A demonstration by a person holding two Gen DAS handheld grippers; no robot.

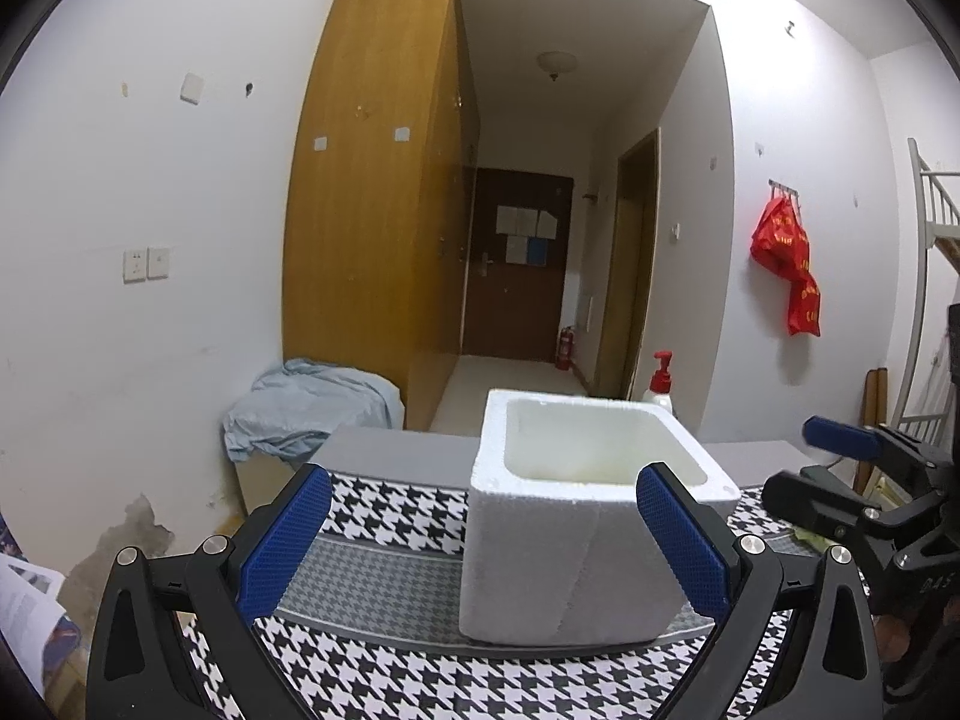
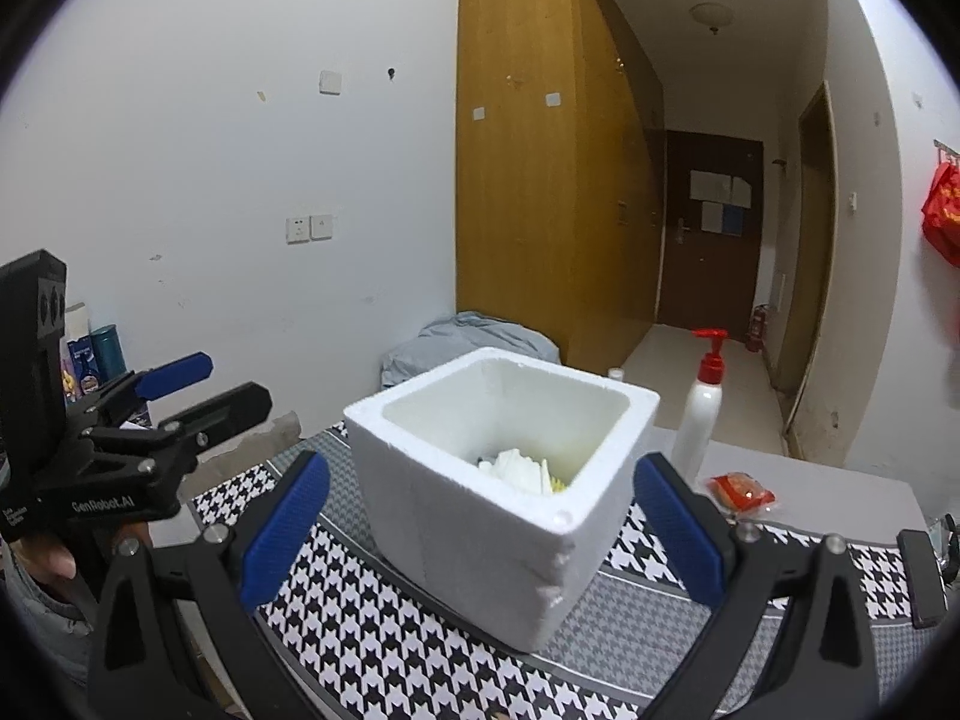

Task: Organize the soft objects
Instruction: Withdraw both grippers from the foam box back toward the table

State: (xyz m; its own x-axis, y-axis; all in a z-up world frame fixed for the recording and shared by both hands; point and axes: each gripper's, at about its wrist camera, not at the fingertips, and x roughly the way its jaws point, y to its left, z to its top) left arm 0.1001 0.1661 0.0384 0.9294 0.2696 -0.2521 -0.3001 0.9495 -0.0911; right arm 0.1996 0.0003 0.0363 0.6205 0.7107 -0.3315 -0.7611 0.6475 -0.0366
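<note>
A white foam box [image 1: 558, 540] stands on the houndstooth cloth [image 1: 390, 498]. In the right wrist view the foam box [image 2: 480, 516] holds white and yellow soft items [image 2: 522, 471] at its bottom. My left gripper [image 1: 480, 534] is open and empty, just in front of the box; it also shows at the left of the right wrist view [image 2: 198, 390]. My right gripper [image 2: 480, 534] is open and empty, in front of and slightly above the box; it also shows at the right of the left wrist view [image 1: 822, 468]. A small red packet [image 2: 741, 492] lies on the table right of the box.
A white pump bottle with a red top [image 2: 702, 414] stands behind the box to the right. A crumpled blue cloth [image 1: 312, 408] lies on a low cabinet past the table. Cans and boxes [image 2: 96, 360] stand at the far left.
</note>
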